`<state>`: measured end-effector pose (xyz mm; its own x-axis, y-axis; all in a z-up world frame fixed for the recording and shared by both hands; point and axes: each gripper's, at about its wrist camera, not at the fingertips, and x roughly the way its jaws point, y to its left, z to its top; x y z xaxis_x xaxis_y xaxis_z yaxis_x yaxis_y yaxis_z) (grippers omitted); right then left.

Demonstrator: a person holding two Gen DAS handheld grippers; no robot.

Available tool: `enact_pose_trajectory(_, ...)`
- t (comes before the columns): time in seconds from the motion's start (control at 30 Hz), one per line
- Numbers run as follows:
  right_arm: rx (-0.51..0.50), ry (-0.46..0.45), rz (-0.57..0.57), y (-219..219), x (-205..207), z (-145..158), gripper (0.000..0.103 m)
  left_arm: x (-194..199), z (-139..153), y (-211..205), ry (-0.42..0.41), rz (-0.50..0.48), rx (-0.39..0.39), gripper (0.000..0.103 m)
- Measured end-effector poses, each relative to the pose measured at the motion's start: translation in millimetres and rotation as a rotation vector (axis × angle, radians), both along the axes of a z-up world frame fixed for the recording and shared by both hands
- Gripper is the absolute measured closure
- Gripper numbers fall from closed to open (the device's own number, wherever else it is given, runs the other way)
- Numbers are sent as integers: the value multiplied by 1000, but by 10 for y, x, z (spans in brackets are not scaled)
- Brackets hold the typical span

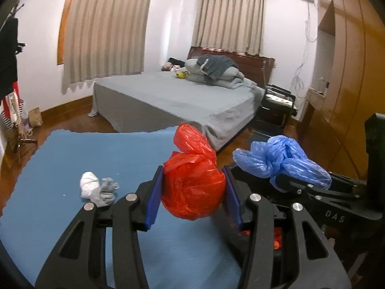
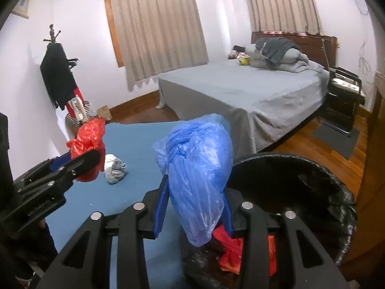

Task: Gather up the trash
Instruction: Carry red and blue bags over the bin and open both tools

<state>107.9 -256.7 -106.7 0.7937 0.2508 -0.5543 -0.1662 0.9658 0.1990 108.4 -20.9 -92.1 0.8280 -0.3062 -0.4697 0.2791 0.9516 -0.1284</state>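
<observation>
place: home bedroom | shown by: made bed (image 1: 182, 101), curtains (image 1: 105, 31), coat stand (image 2: 56, 67), wardrobe (image 1: 351, 72)

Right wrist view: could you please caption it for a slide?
Right gripper holds a blue plastic bag beside the black-lined bin.

your knotted red plastic bag (image 1: 192, 187) is a crumpled ball with its tied top upward, pinched between blue pads above the blue mat. your blue plastic bag (image 2: 199, 168) hangs long and wrinkled, clamped the same way, just beside the black-lined trash bin (image 2: 341, 192), which already holds red plastic scraps (image 2: 228, 248).
</observation>
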Motion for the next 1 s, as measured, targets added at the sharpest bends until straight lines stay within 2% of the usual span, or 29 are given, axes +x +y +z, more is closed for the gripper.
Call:
enact_pose_trajectory(0.77,-24,22,-188,-882,-252,-123,65,-54,68,-897,-36,-195,0,55)
enact_pose_trajectory(1.0,-28,51,-239,-1126,-277,-254,65,-6,-36,-1135,-17,-243,12,55)
